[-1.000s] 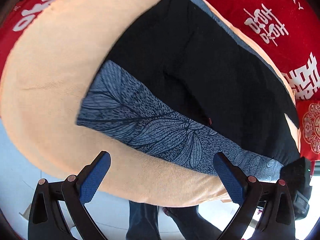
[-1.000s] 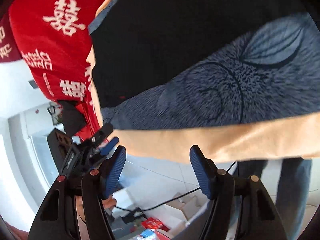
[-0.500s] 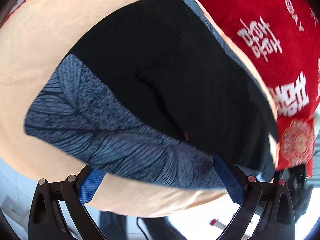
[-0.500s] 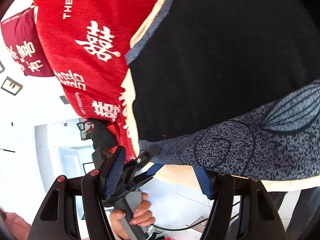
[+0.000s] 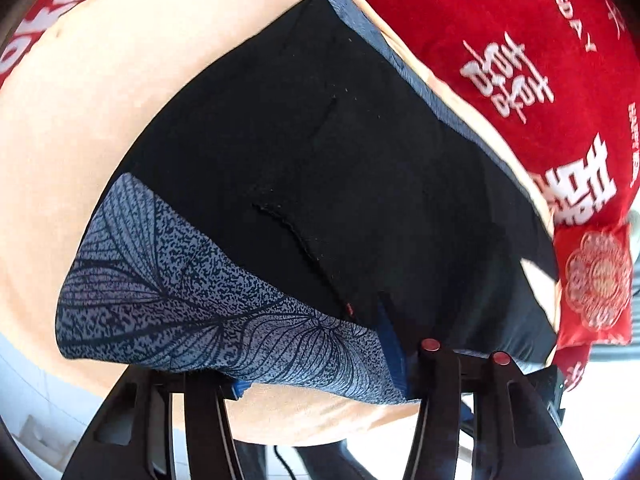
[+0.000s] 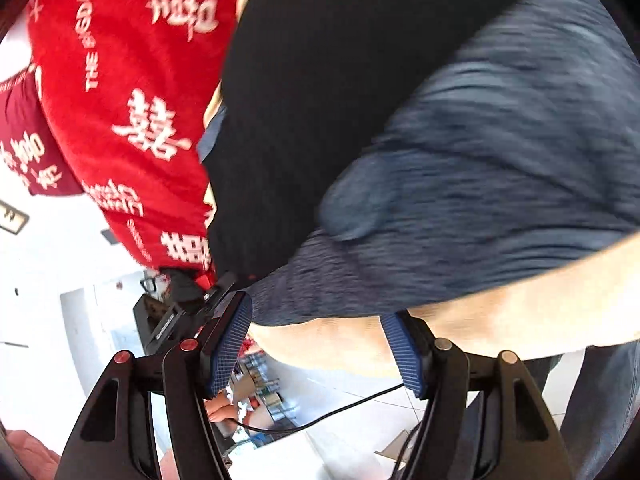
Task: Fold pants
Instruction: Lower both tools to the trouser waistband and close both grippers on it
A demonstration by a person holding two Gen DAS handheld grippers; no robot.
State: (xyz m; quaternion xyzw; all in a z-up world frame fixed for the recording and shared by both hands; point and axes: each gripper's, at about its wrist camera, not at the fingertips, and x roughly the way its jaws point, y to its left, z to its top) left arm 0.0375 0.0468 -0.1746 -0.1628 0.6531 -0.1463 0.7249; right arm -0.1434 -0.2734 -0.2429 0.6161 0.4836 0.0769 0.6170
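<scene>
Left gripper (image 5: 316, 380) is right up against the near hem of the pants (image 5: 328, 184), its blue pads wide apart with the patterned blue-grey cuff (image 5: 208, 312) draped across the gap – the cloth covers the left pad almost entirely, so whether the pads actually touch fabric on both sides is hard to say, but nothing is pinched. Pants lie flat on the peach-coloured cloth (image 5: 80, 128), black body running up and away, leaf print along the near edge, a thin blue-grey border on the far side. Beyond the peach cloth is the red blanket (image 5: 500, 20) with white characters. Over to the right gripper (image 6: 320, 344) – jaws spread as well, pads parted, sitting just beneath the edge of the peach cloth with the blurred cuff of the pants directly above. Between its fingers a black cable (image 6: 320, 420) trails across the white floor below.
</scene>
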